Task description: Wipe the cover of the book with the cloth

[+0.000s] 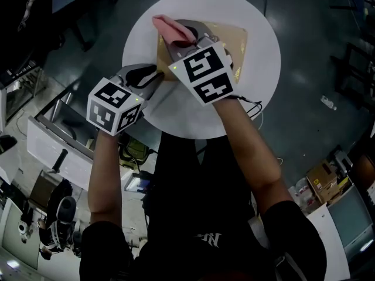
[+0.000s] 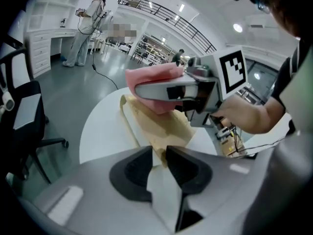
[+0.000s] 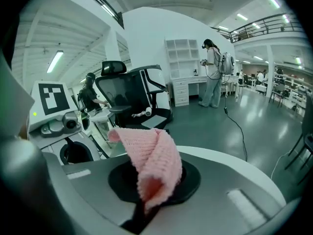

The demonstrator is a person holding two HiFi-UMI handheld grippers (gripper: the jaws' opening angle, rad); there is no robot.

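Note:
A tan book lies on the round white table. My right gripper hovers over the book's left part, shut on a folded pink knitted cloth. The cloth sticks up from between the right gripper's jaws. My left gripper is at the book's near left corner. In the left gripper view, that corner of the book sits pinched in the narrow gap of my left gripper. Above the cover hang the cloth and the right gripper.
A black office chair stands left of the table, another beyond it. A person stands far off by white cabinets. Carts with equipment and cardboard boxes flank me on the floor. A cable runs across the floor.

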